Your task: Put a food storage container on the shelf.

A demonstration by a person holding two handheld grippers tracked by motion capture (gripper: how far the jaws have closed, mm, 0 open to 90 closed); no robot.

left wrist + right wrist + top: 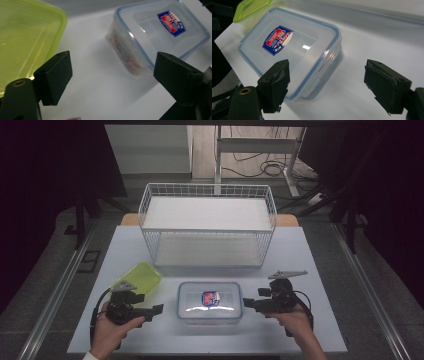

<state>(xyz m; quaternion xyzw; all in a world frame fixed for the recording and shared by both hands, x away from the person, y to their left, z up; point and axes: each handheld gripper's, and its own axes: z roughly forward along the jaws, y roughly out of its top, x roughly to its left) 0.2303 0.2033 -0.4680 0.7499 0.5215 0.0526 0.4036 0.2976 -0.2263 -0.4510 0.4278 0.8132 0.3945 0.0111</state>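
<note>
1. The table (310, 260) is pale and spreads across the high view, and everything here sits on it.
2. The rack (207, 222), white wire with two shelves, stands at the far middle of the table, well apart from my hands.
3. The clear box (209, 302) lies flat at the near middle, between my two tongs. Its long axis runs side to side across the table, one short end toward each hand. Its blue-rimmed lid is on and faces up, with a label (211, 298) near the centre.
4. The green lid (140, 276) lies to the left of the box and a little farther back, near it but apart, turned at a slant to the table's edge.
5. My left tongs (157, 309) point right toward the box's left end. Their jaws stand apart with bare table between them, and they touch nothing.
6. My right tongs (248, 304) point left at the box's right end, just beside it. Their jaws stand wide apart and grip nothing; one jaw hangs over the box's near corner in the right gripper view.
</note>
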